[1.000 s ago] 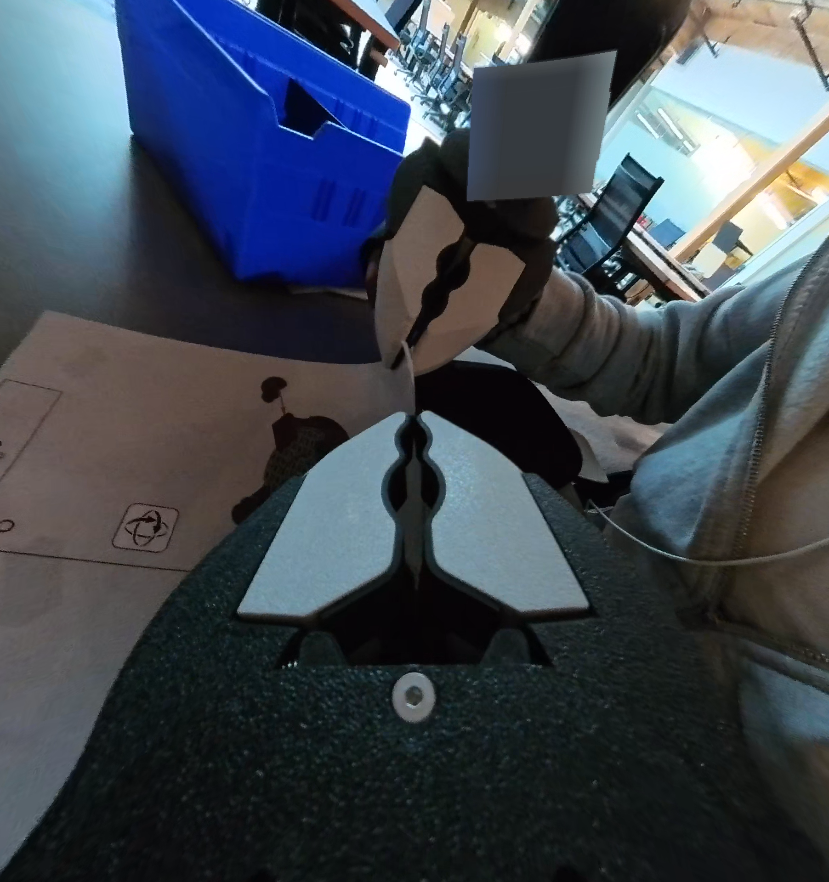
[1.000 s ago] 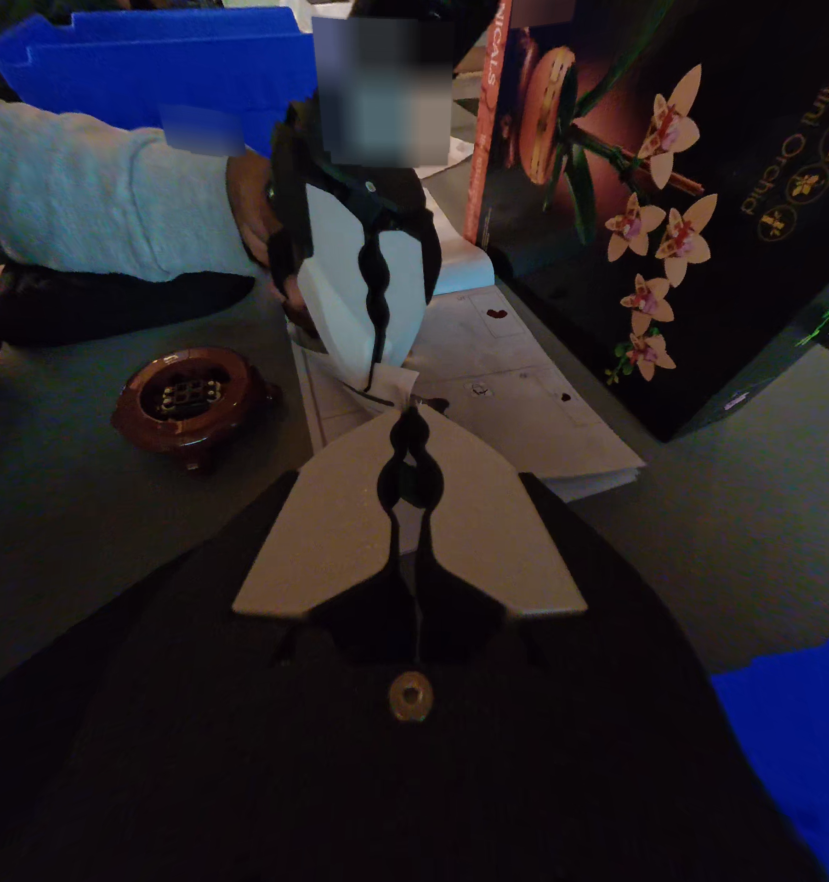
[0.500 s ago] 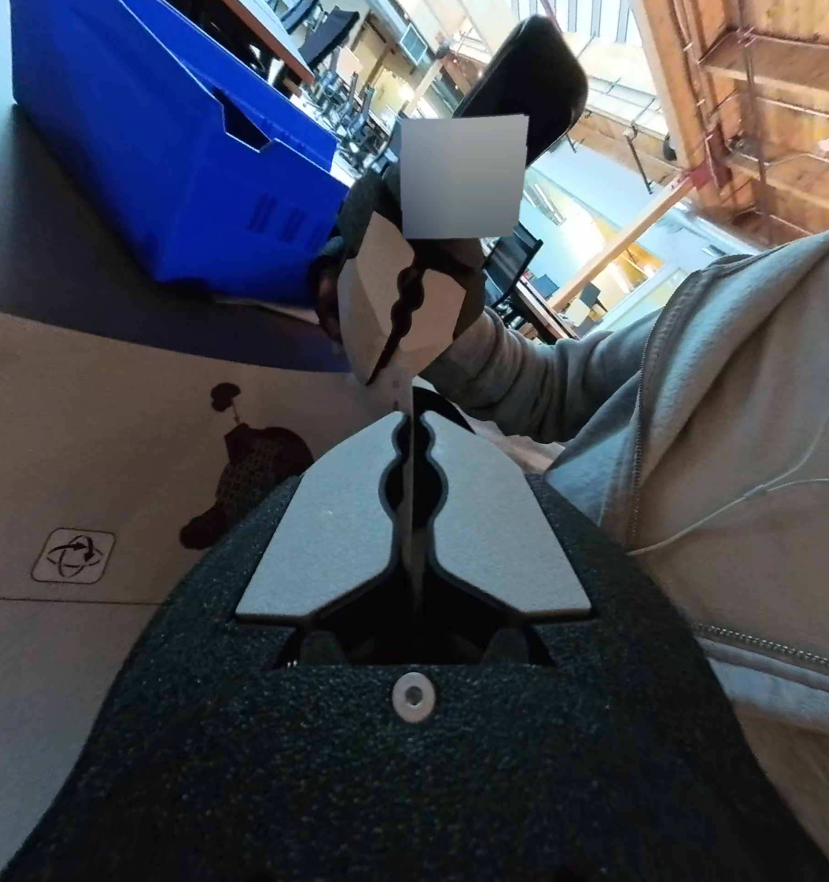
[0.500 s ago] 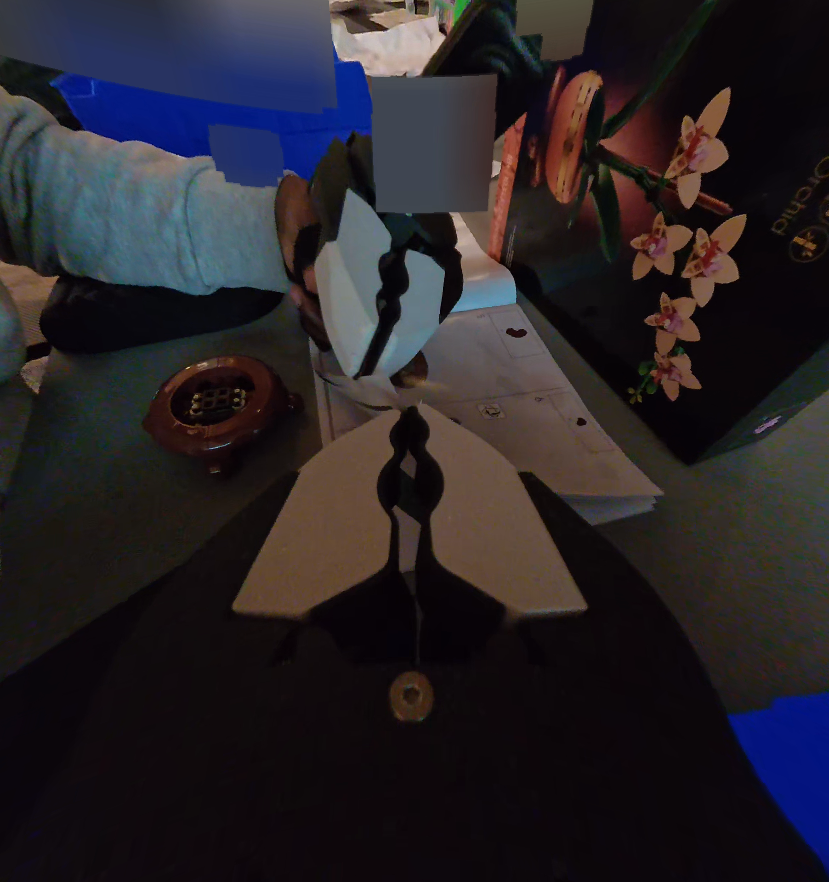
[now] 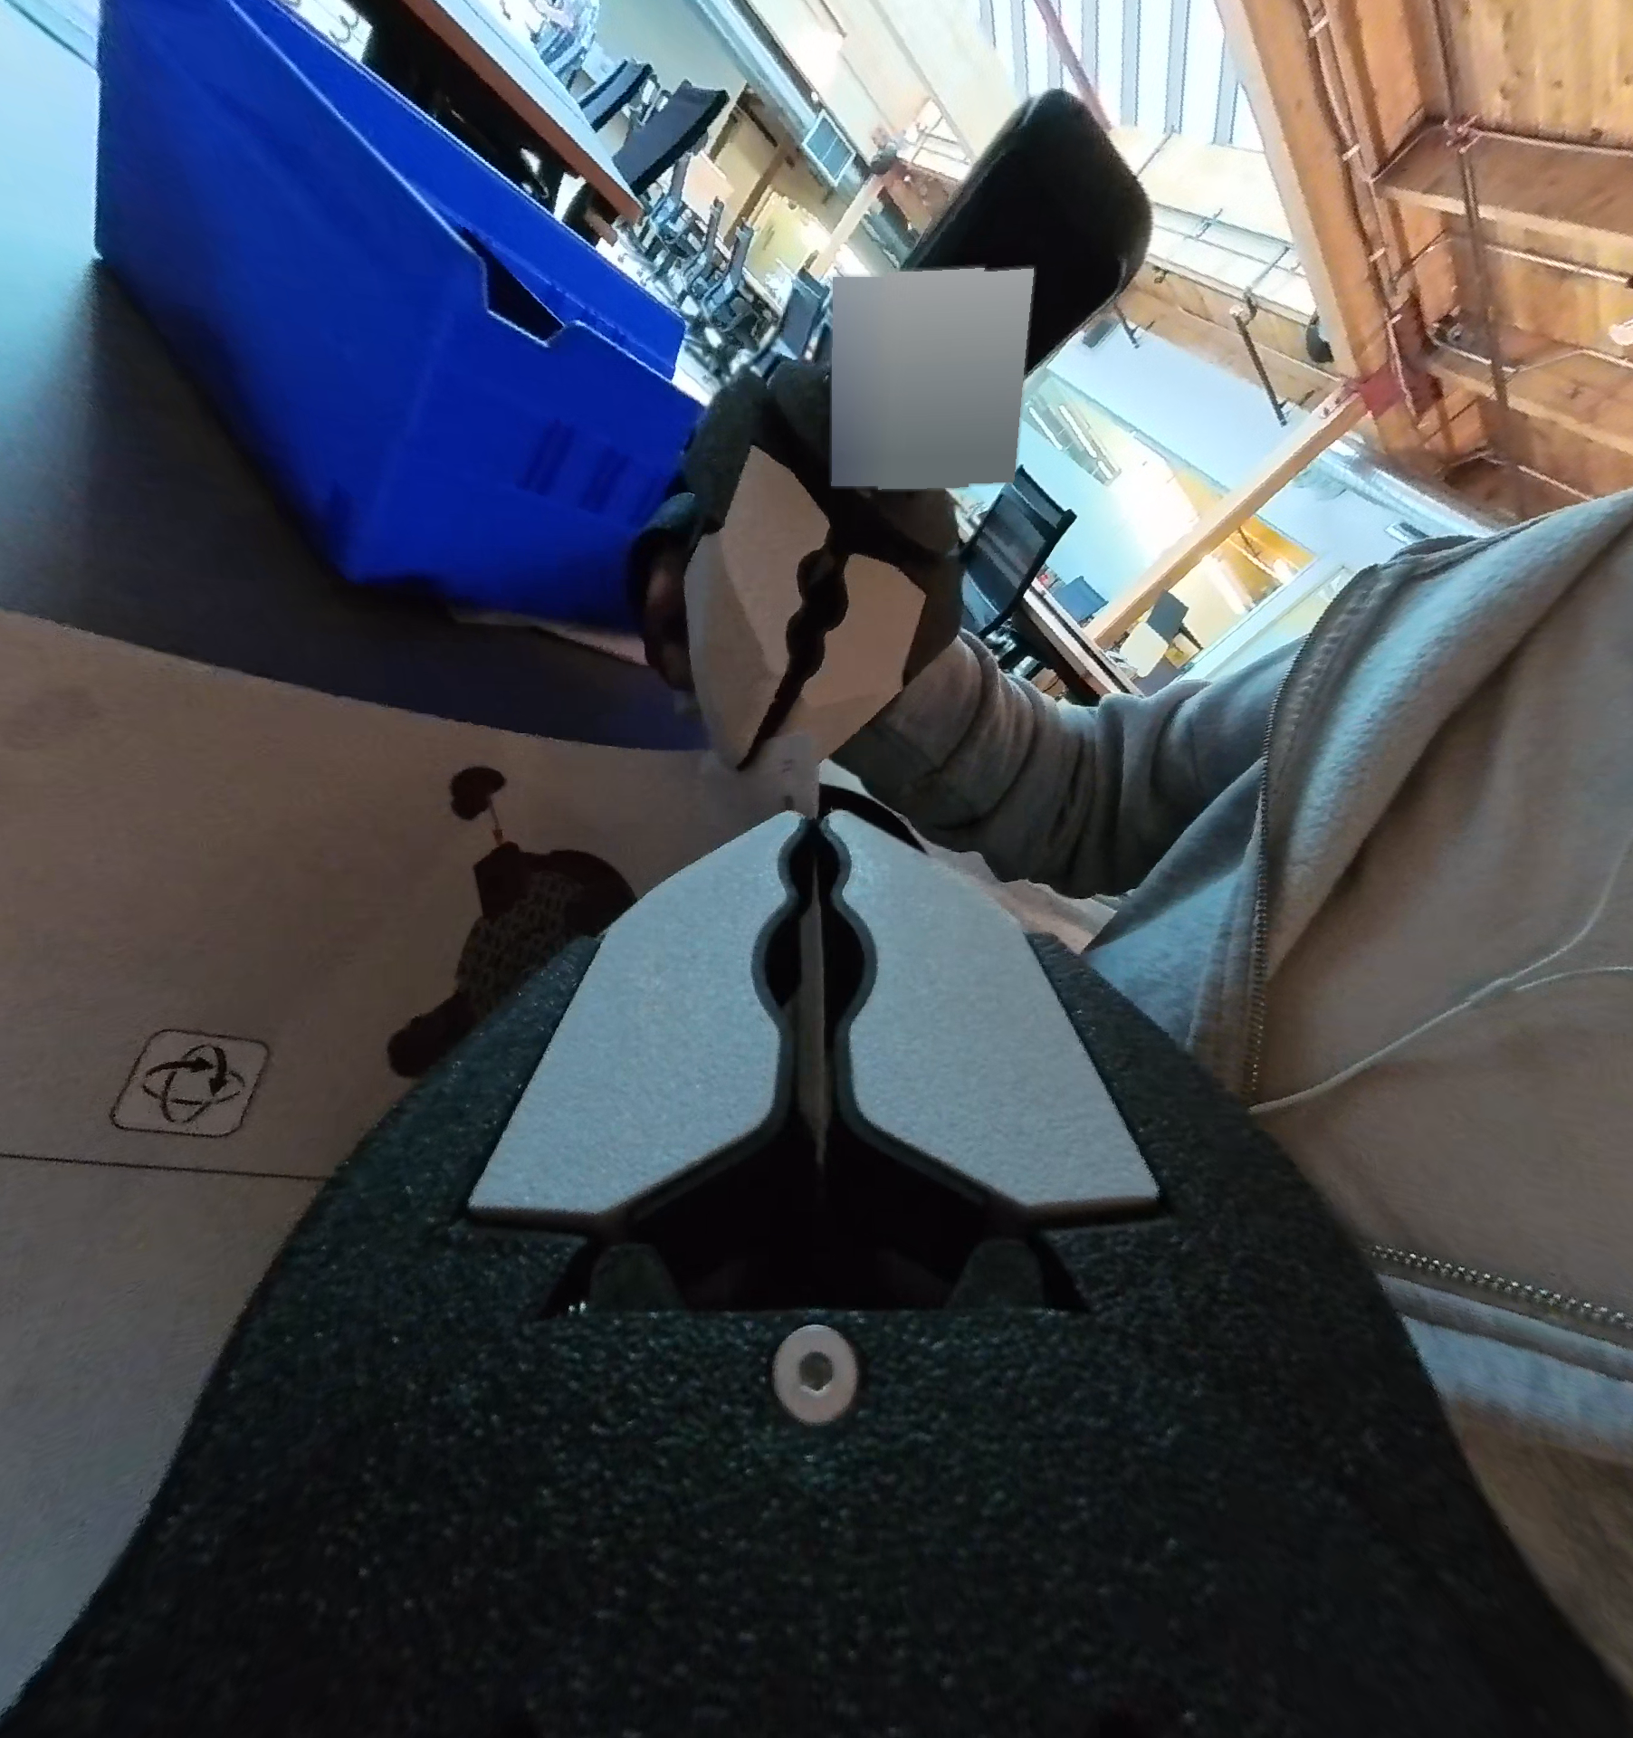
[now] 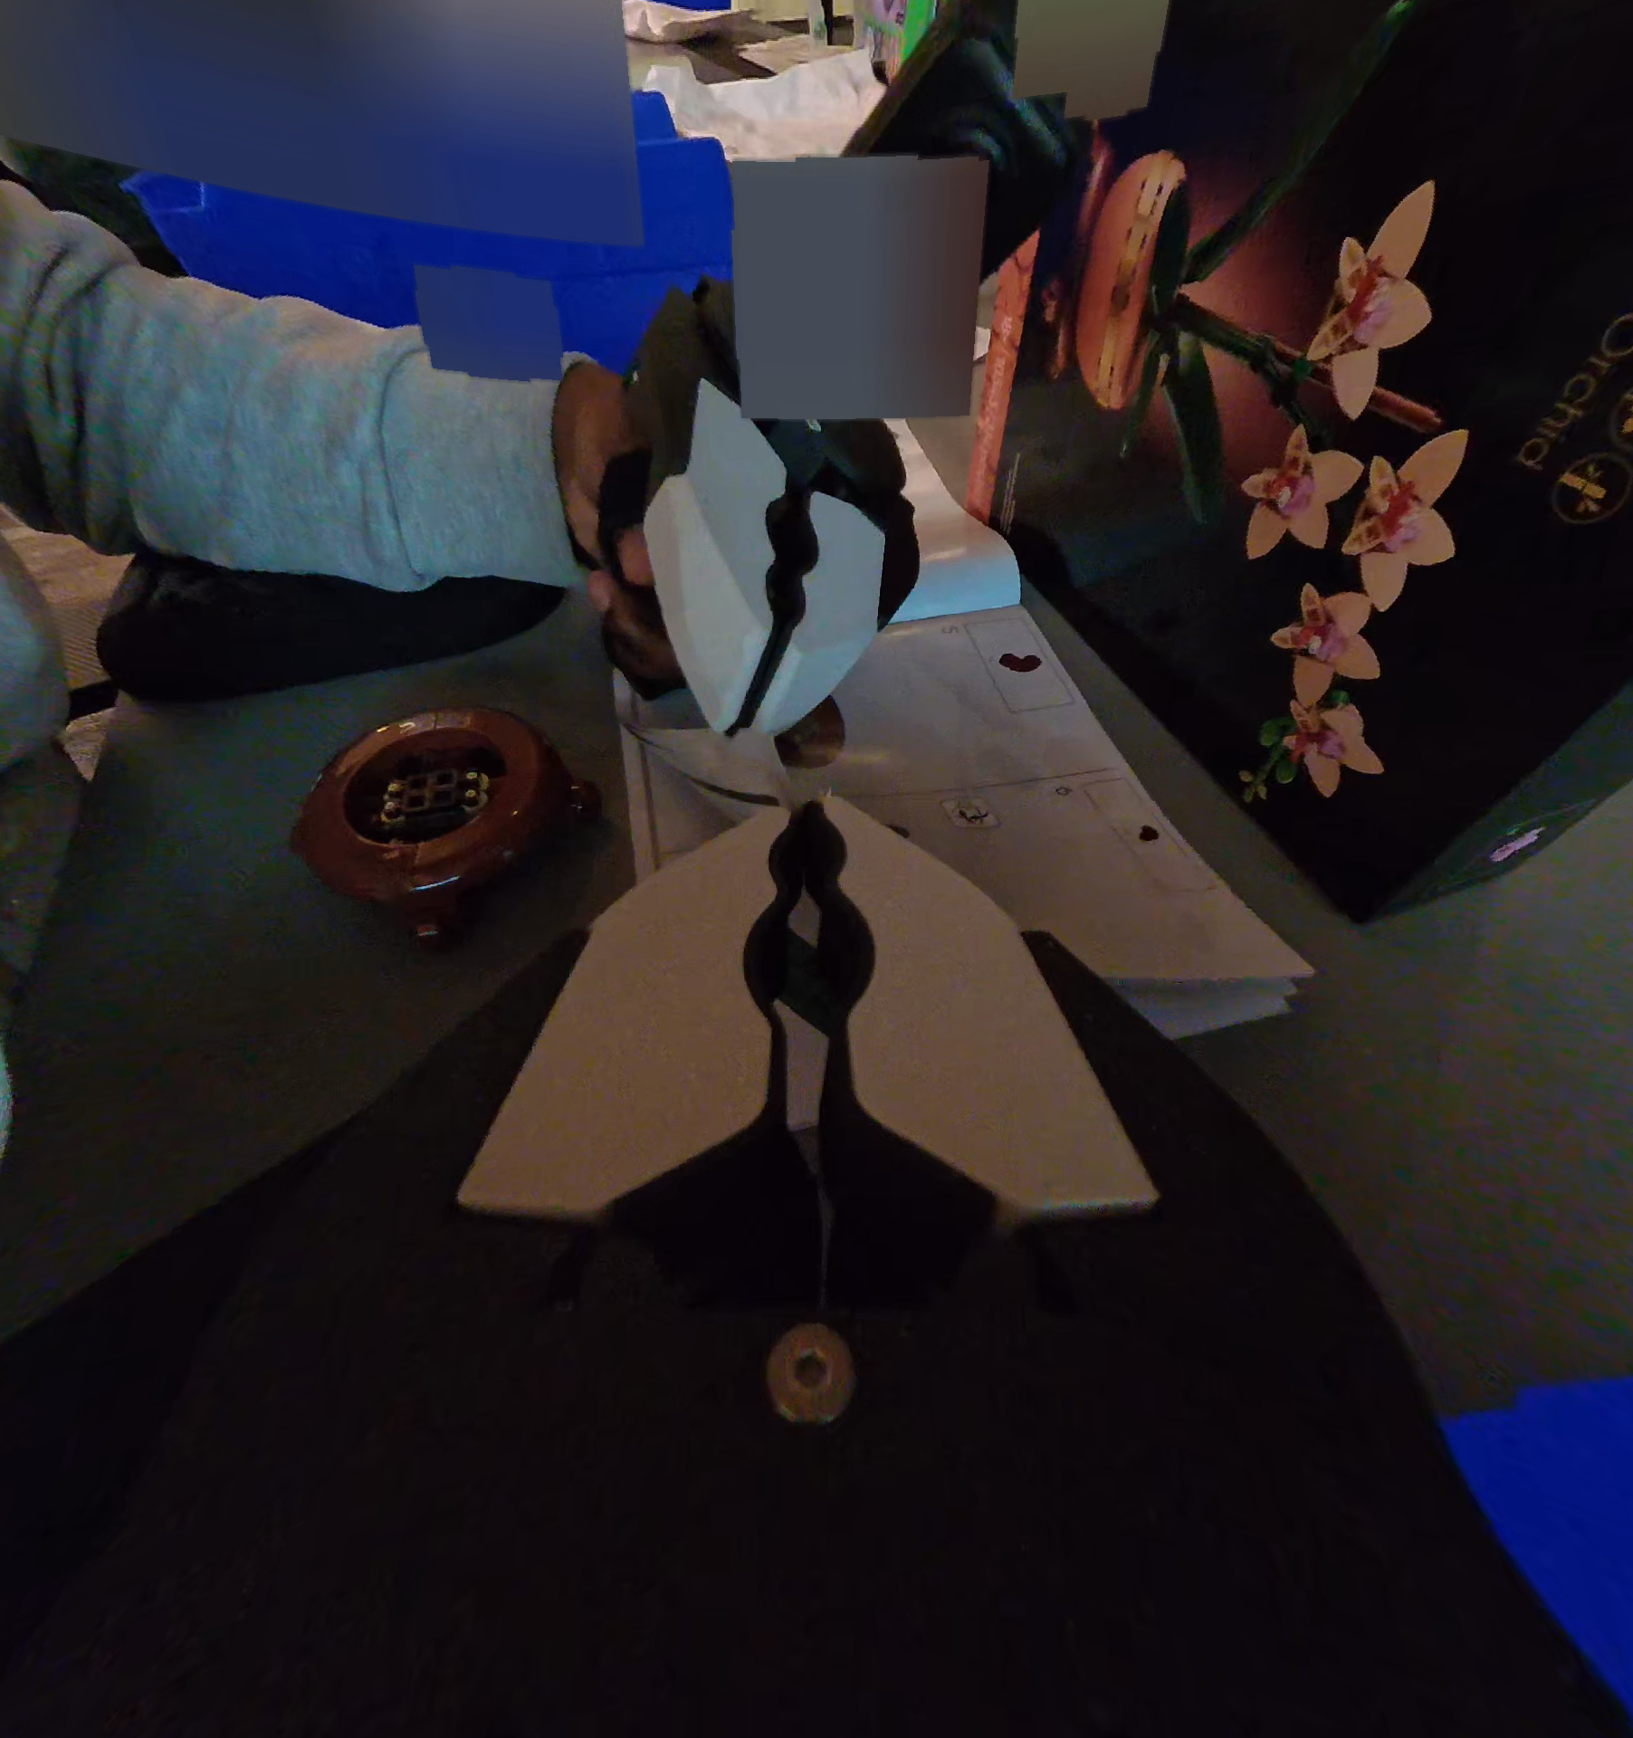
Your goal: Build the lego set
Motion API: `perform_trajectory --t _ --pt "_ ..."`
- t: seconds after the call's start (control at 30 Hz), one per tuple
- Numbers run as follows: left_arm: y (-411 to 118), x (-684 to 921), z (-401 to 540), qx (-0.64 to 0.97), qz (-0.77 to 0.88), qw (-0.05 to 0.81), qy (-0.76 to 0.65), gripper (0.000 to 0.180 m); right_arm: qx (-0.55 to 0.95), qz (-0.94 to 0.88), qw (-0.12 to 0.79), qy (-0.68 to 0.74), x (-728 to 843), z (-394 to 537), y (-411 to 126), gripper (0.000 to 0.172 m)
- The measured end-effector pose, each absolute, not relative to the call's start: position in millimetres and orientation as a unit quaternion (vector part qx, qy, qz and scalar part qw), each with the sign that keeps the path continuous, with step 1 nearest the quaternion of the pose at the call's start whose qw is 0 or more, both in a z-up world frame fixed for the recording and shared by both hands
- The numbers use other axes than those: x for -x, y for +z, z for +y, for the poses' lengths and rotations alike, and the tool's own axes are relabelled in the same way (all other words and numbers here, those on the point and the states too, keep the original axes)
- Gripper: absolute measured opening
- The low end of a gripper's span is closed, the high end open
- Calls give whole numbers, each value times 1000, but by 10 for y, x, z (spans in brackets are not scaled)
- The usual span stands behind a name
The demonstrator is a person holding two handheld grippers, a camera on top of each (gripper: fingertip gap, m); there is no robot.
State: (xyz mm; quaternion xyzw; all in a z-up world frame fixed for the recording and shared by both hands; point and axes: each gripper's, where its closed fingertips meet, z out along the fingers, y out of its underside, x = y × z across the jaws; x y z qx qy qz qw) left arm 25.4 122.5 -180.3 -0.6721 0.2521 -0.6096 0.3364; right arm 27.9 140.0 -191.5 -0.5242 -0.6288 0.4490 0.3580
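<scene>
My left gripper [image 5: 811, 823] is shut on a thin white paper piece [image 5: 799, 771], which runs edge-on between its pads. My right gripper [image 6: 811, 811] is shut on the other end of the same paper [image 6: 728, 757]. The two grippers face each other tip to tip, a short way apart, above an open instruction booklet [image 6: 1029, 752]. The right gripper also shows in the left wrist view [image 5: 775, 743], and the left gripper shows in the right wrist view [image 6: 747, 724]. The paper is stretched between them.
A brown round pot-like part [image 6: 432, 813] sits on the dark table left of the booklet. A black box printed with orchid flowers [image 6: 1358, 470] stands at the right. A blue bin [image 5: 342, 329] stands behind. The person's grey sleeves [image 6: 230, 442] reach in from the left. Left and right tips are no more than a few centimetres apart.
Both grippers stay shut on the paper. The left gripper has tilted and shifted right in the right wrist view; the pair has moved slightly over the booklet.
</scene>
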Motion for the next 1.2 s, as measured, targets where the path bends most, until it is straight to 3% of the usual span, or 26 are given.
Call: perform_trajectory --t 0.83,1.0,1.2 --pt "-1802 -255 1215 663 252 332 -623 0 509 -635 367 451 -295 1372 -1912 1" --pt "-1781 -192 1289 671 243 366 -597 0 528 -635 359 434 -328 1377 -1902 29" --pt "-1686 -90 1338 682 246 410 -554 0 583 -635 401 310 -331 1530 -1927 47"
